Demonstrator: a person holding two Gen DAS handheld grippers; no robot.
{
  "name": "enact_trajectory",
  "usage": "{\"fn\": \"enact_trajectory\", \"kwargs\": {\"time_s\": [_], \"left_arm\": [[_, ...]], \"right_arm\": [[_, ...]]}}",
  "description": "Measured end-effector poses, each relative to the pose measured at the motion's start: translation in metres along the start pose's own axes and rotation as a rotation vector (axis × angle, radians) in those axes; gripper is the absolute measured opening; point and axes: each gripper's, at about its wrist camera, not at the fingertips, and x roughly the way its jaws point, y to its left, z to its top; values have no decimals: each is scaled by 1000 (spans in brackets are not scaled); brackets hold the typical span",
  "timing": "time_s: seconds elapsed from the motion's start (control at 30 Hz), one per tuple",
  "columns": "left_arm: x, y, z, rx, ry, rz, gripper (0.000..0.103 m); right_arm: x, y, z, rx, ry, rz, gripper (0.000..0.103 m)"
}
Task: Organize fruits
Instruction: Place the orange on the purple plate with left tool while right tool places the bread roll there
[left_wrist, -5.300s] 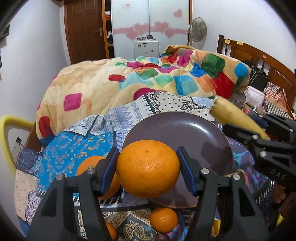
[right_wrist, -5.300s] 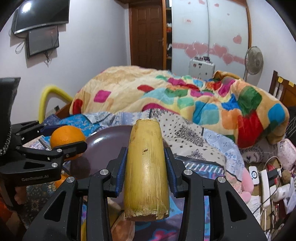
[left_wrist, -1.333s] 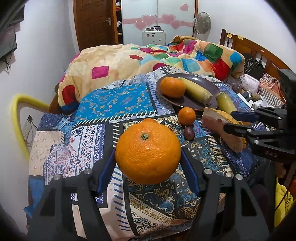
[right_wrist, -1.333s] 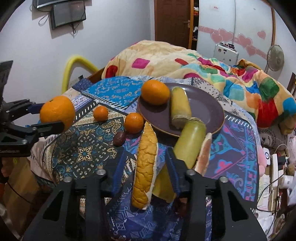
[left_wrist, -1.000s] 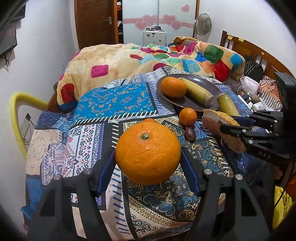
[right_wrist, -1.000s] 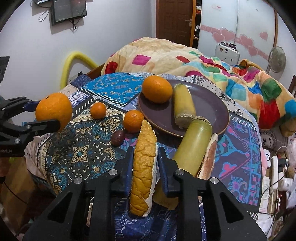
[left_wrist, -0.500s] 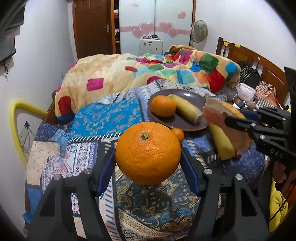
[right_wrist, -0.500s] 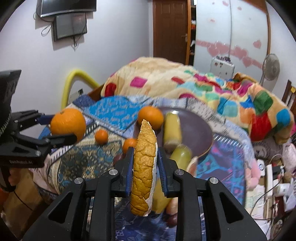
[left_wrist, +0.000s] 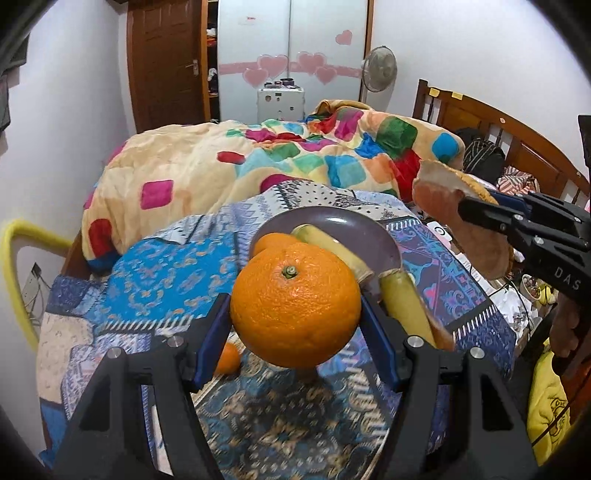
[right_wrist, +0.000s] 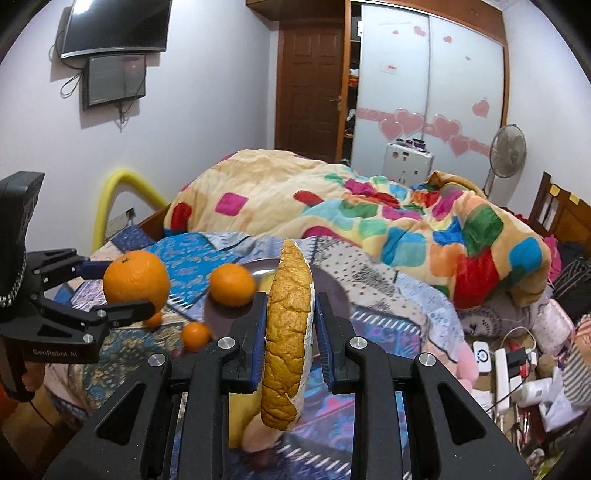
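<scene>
We set our left gripper's (left_wrist: 295, 321) clamped orange (left_wrist: 295, 306) beside the plate's (left_wrist: 354, 225) fruit; right gripper (right_wrist: 290, 321), clamped on a melon slice (right_wrist: 288, 332), probably follows.

On my left a large round orange (left_wrist: 295, 308); on my right a long rough-skinned fruit slice (right_wrist: 288, 332); ahead, a round plate (left_wrist: 343, 221) bearing another orange (right_wrist: 232, 285).
</scene>
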Motion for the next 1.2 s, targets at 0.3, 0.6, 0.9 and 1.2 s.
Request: {"fn": "enact_trajectory", "kwargs": {"time_s": [0.3, 0.6, 0.9, 1.2], "left_arm": [[55, -15, 9, 21, 56, -27, 68], [87, -18, 9, 50, 73, -27, 68], [92, -24, 9, 95, 65, -33, 68], [99, -20, 9, 76, 108, -63, 69]], "right_arm": [[35, -27, -2, 28, 22, -3, 22], [88, -38, -7, 57, 97, 32, 22], [119, -35, -7, 58, 151, 49, 22], [136, -27, -2, 43, 193, 72, 23]]}}
